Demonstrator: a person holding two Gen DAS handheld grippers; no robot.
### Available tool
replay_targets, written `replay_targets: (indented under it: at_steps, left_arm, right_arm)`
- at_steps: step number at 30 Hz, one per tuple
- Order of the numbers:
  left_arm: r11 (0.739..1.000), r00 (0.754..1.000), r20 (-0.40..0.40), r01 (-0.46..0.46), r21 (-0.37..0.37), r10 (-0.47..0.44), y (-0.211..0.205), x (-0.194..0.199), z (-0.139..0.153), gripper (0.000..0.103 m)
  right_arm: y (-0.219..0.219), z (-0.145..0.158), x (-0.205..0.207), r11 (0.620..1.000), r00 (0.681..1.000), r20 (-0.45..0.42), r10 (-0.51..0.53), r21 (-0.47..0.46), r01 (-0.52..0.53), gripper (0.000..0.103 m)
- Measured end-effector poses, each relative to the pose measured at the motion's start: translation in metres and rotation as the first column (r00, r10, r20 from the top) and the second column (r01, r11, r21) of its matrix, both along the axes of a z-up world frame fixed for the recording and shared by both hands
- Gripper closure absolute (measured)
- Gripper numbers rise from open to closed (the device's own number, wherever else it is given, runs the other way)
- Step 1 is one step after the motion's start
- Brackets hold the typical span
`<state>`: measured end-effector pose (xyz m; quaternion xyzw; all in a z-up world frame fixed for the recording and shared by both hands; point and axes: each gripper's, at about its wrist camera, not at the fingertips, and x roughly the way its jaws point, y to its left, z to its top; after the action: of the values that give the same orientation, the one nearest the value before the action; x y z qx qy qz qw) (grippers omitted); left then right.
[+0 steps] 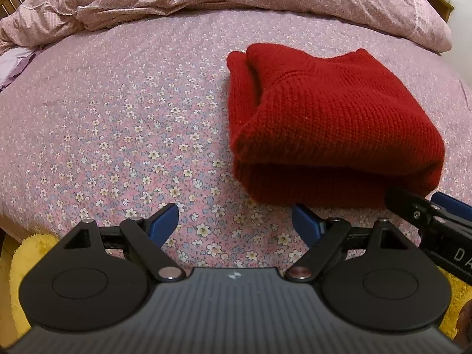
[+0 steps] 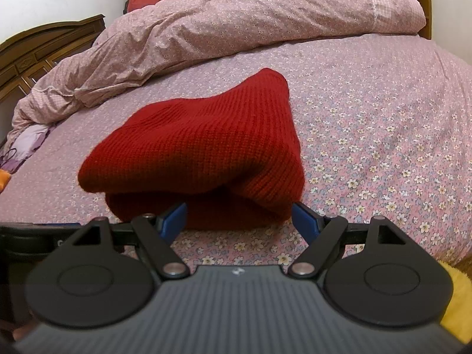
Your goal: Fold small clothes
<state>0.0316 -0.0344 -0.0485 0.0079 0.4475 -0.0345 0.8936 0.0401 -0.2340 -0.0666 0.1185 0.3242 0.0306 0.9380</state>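
A red knitted sweater [image 1: 333,124] lies folded into a thick bundle on the flowered pink bedsheet [image 1: 132,135]. My left gripper [image 1: 236,224] hovers over bare sheet to the left of and nearer than the bundle, its blue fingers wide apart and nothing between them. In the right wrist view the red sweater [image 2: 200,147] sits straight ahead. My right gripper [image 2: 239,218] stands open right at the bundle's near edge, its blue fingertips [image 2: 303,218] apart on either side and not pressing the knit. Part of the right gripper [image 1: 427,212] shows at the left view's right edge.
A crumpled pink duvet [image 2: 236,29] is heaped along the far side of the bed. A dark wooden headboard [image 2: 44,47] stands at the left. Something yellow and fluffy [image 1: 26,253] lies at the bed's near edge. A lilac cloth [image 2: 29,138] rests at the far left.
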Motion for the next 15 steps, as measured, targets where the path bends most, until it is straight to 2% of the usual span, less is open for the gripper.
replay_targets:
  at_steps: [15]
  left_arm:
    - [1.000, 1.000, 0.017, 0.002, 0.000, -0.002, -0.0006, -0.0024, 0.0025, 0.016]
  right_arm:
    - [0.0004, -0.0020, -0.0004, 1.000, 1.000, -0.004, -0.001, 0.006, 0.001, 0.023]
